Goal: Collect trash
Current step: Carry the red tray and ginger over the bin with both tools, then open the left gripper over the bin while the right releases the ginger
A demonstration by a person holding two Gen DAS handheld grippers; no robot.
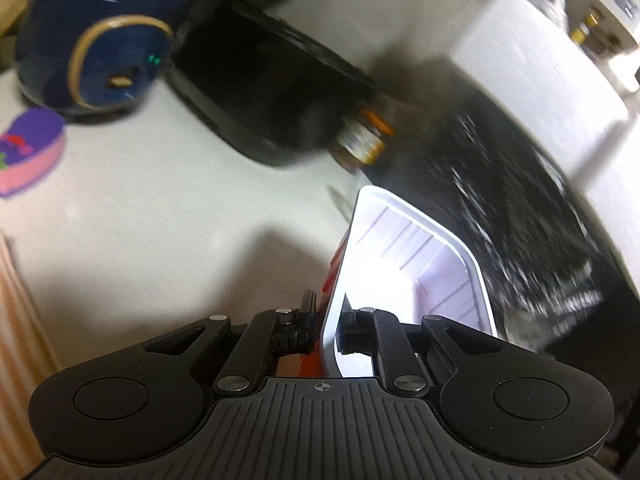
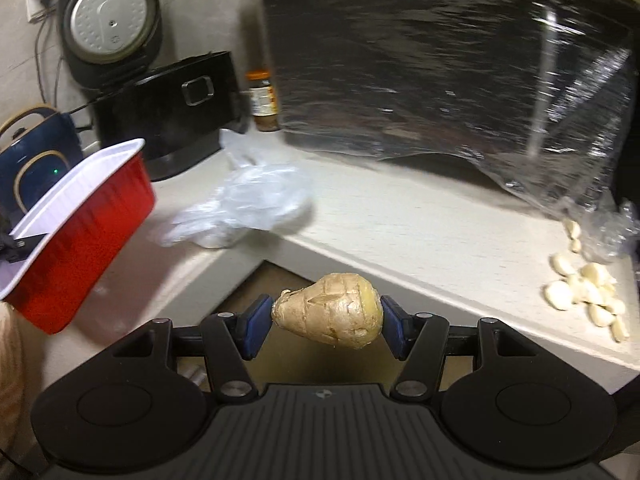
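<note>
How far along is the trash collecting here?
Nothing looks binned yet. In hand: the left tongs grip the red tray's rim, and the right tongs hold a ginger piece. Left on the counter: crumpled plastic bag and garlic cloves.

I see a black rice cooker (image 2: 160, 108) with a spice jar (image 2: 263, 100) just right of it and a blue kettle (image 2: 36, 152) to its left.

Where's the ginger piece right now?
In the right wrist view the ginger piece is clamped between the right gripper's blue pads, held off the counter's edge, with the red tray to its left and garlic cloves to its right.
</note>
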